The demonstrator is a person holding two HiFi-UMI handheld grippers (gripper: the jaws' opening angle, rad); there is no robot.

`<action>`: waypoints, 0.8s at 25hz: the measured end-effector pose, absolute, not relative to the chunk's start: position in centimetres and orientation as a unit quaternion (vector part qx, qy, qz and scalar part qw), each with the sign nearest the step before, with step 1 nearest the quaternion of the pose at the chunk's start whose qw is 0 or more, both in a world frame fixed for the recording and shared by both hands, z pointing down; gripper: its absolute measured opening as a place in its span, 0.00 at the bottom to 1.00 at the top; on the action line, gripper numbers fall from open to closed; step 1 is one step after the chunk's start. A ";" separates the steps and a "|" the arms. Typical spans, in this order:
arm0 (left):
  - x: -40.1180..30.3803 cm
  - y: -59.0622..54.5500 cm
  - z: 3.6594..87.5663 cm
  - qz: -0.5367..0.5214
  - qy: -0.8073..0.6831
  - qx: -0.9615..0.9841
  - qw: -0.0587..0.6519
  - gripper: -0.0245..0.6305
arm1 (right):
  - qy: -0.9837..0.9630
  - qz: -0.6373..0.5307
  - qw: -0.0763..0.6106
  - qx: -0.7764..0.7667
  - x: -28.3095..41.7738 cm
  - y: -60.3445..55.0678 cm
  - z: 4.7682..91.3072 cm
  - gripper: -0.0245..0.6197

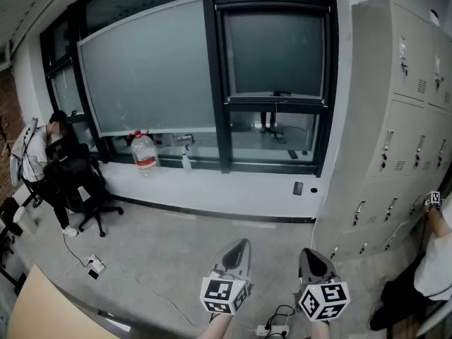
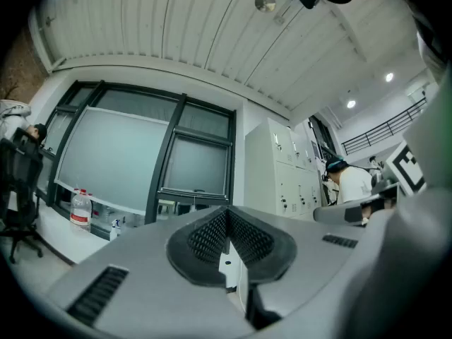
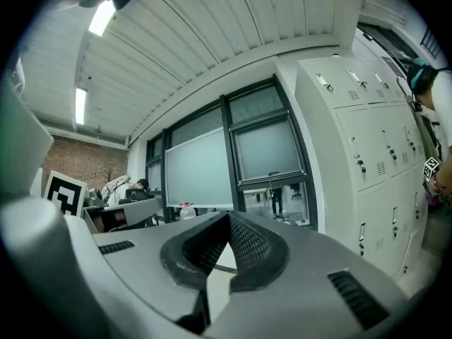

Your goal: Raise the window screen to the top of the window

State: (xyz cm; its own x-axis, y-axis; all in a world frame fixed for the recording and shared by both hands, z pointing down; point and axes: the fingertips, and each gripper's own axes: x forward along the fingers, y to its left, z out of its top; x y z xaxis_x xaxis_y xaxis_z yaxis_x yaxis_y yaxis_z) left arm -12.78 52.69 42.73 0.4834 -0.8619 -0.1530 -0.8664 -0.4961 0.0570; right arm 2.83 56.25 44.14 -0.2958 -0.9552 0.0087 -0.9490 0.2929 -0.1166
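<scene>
The window screen (image 1: 275, 55) is a grey panel in the narrow right-hand pane. Its dark bottom bar (image 1: 277, 99) hangs a little above the sill, with clear glass under it. It also shows far off in the left gripper view as the screen (image 2: 195, 167) and in the right gripper view as the screen (image 3: 270, 149). My left gripper (image 1: 236, 249) and right gripper (image 1: 314, 260) are low in the head view, side by side, well back from the window. Both are shut with nothing between the jaws, as the left gripper (image 2: 227, 214) and right gripper (image 3: 229, 217) show close up.
Grey lockers (image 1: 395, 140) stand right of the window. A water bottle (image 1: 144, 152) and a spray bottle (image 1: 186, 159) sit on the sill ledge. A person sits in an office chair (image 1: 60, 168) at left, another person (image 1: 434, 260) stands at right. A power strip (image 1: 95, 265) lies on the floor.
</scene>
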 end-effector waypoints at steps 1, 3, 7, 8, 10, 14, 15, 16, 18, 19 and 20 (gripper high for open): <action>-12.9 53.0 43.1 0.083 0.505 -0.859 0.007 0.04 | 0.803 -0.051 0.031 -0.593 3.1 56.6 44.4 0.05; -13.0 53.5 43.7 0.087 0.510 -0.855 -0.007 0.04 | 0.801 -0.055 0.028 -0.595 3.8 57.3 45.0 0.05; -11.9 54.0 44.0 0.079 0.513 -0.855 -0.004 0.04 | 0.803 -0.074 0.025 -0.590 4.6 57.8 46.3 0.05; -11.7 54.1 43.9 0.077 0.514 -0.855 -0.003 0.04 | 0.804 -0.076 0.024 -0.589 4.9 58.0 46.6 0.05; -11.2 54.5 43.9 0.077 0.514 -0.854 -0.003 0.04 | 0.805 -0.078 0.026 -0.587 5.4 58.2 46.7 0.05; -9.9 55.3 43.9 0.078 0.508 -0.858 -0.002 0.04 | 0.813 -0.091 0.046 -0.573 6.8 58.5 46.6 0.05; -9.6 55.5 44.0 0.076 0.507 -0.858 -0.002 0.04 | 0.813 -0.095 0.052 -0.572 7.2 58.4 46.7 0.05; -9.5 55.5 44.3 0.072 0.508 -0.858 -0.002 0.04 | 0.812 -0.100 0.056 -0.572 7.5 58.2 46.8 0.05; -9.7 55.0 45.2 0.064 0.514 -0.855 -0.010 0.04 | 0.809 -0.107 0.060 -0.575 7.8 57.8 47.1 0.05; -9.8 54.6 45.7 0.061 0.518 -0.853 -0.016 0.04 | 0.808 -0.109 0.061 -0.576 7.8 57.6 47.2 0.05; -9.9 54.3 46.1 0.059 0.520 -0.852 -0.021 0.04 | 0.808 -0.111 0.061 -0.575 7.8 57.4 47.4 0.05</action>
State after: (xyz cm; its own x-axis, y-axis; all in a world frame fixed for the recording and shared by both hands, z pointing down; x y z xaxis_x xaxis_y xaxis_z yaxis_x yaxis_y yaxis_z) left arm -9.94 54.27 46.12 0.4517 -0.8887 -0.0782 -0.8837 -0.4578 0.0978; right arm 7.81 57.36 47.36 -0.3307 -0.9433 0.0297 -0.9163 0.3134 -0.2492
